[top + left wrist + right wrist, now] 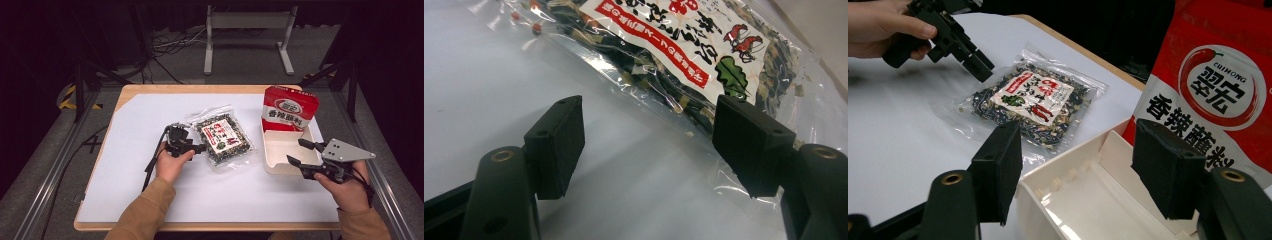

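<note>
Left gripper (200, 148), released, lines up on the clear seaweed-mix packet (223, 136) mid-worktop; next, clench its edge. Right gripper (301, 151) waits released over the white tray (272, 155).

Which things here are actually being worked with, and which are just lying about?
In use:
left gripper, open at the clear seaweed packet
right gripper, open over the white box
red seasoning bag, standing in that box

Lying about:
cables and metal stand on the floor beyond the table
</note>
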A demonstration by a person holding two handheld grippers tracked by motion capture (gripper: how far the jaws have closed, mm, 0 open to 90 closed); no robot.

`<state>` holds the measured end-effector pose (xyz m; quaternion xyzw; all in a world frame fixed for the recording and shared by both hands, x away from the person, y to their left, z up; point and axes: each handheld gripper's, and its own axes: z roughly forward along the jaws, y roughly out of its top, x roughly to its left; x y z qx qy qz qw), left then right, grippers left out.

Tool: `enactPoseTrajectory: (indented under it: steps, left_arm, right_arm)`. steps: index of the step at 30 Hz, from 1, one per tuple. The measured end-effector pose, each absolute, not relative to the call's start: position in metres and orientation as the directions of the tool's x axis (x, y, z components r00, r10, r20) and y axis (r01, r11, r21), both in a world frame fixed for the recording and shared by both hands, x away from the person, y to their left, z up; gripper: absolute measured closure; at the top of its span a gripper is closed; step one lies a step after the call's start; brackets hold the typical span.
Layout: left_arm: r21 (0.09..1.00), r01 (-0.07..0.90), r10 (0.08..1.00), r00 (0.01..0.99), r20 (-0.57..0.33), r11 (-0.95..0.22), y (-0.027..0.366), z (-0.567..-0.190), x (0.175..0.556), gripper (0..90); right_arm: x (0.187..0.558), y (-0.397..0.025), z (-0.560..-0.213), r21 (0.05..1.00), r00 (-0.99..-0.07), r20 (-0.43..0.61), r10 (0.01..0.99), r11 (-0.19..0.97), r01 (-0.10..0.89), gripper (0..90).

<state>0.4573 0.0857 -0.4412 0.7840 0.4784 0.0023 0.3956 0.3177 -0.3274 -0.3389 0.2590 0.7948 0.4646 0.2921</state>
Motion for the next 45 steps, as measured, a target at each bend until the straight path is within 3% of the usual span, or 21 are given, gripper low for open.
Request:
enactPoseTrajectory:
  steps: [11,22,25,27,37,45]
  left_arm:
    - [0.612,0.746,0.749,0.558,-0.357,-0.263,0.069,-0.440,0.465,22.8]
    - [0.608,0.764,0.770,0.517,-0.375,-0.217,0.059,-0.441,0.472,19.0]
    - [0.597,0.758,0.786,0.526,-0.323,-0.262,0.048,-0.438,0.475,15.2]
    - [0.605,0.746,0.794,0.533,-0.292,-0.279,0.042,-0.438,0.475,17.4]
    - [0.612,0.759,0.744,0.537,-0.398,-0.221,0.046,-0.441,0.482,44.9]
    - [0.617,0.759,0.751,0.527,-0.396,-0.208,0.042,-0.438,0.480,63.9]
  right_arm:
    - [0.317,-0.327,-0.338,0.890,-0.694,-0.231,0.682,0.436,0.132,37.1]
    - [0.318,-0.325,-0.340,0.886,-0.687,-0.250,0.682,0.448,0.123,36.0]
    - [0.317,-0.324,-0.339,0.887,-0.688,-0.249,0.682,0.446,0.121,35.8]
    - [0.317,-0.324,-0.339,0.888,-0.689,-0.248,0.681,0.444,0.118,35.7]
    - [0.318,-0.325,-0.341,0.890,-0.694,-0.238,0.679,0.439,0.124,35.0]
    - [0.318,-0.325,-0.341,0.892,-0.696,-0.235,0.678,0.435,0.123,35.0]
